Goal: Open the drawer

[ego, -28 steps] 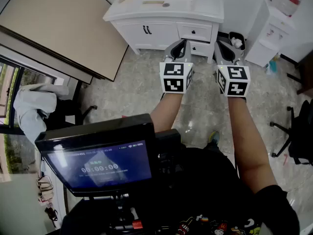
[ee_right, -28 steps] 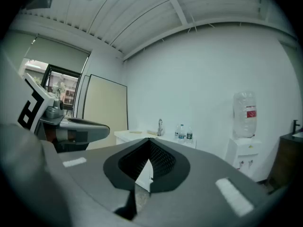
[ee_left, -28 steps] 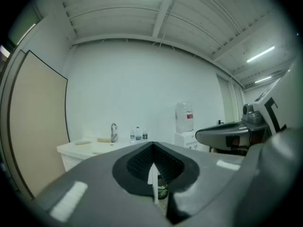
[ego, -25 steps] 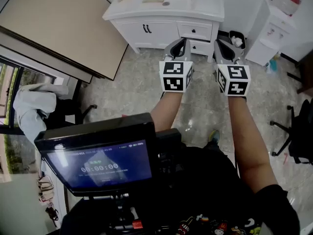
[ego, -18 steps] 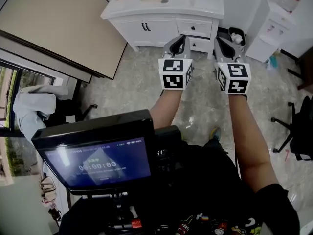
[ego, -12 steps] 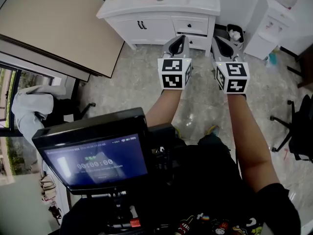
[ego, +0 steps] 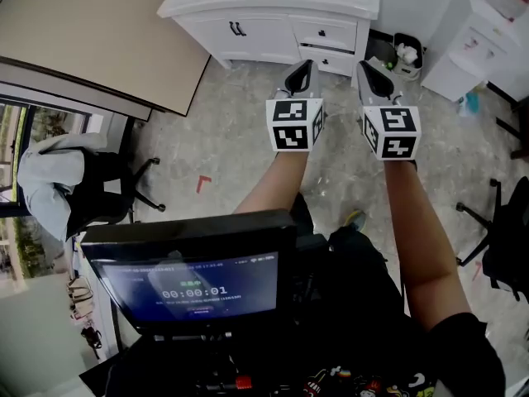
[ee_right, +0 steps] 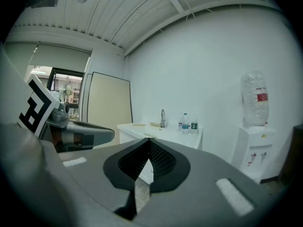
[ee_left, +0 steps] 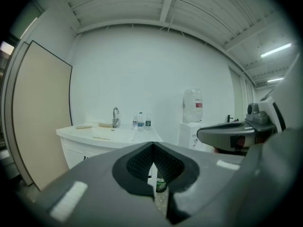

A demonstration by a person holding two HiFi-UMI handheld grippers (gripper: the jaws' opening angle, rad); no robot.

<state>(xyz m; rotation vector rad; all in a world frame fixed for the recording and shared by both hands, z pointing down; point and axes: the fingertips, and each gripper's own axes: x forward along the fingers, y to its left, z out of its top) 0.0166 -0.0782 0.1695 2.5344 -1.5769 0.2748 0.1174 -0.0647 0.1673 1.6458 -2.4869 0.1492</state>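
Note:
A white vanity cabinet [ego: 248, 2] stands at the far side of the room, well ahead of both grippers. Its small drawers [ego: 326, 33] on the right side are closed, each with a dark knob; the lower drawer is partly hidden behind my left gripper. My left gripper [ego: 304, 64] and right gripper [ego: 365, 66] are held side by side above the floor, both shut and empty. In the left gripper view the jaws [ee_left: 153, 150] meet in front of the vanity [ee_left: 106, 136]. The right gripper view shows its tips [ee_right: 147, 144] together too.
A waste bin [ego: 403, 52] and a white water dispenser [ego: 488, 40] stand right of the vanity. A beige panel [ego: 91, 31] lies at left. Office chairs stand at left [ego: 99, 180] and right [ego: 504, 238]. A monitor [ego: 198, 275] sits close below me.
The vanity has slid toward the top of the head view as I move closer. Both grippers stay shut, side by side. The screen's timer went from 00:00:00 to 00:00:01.

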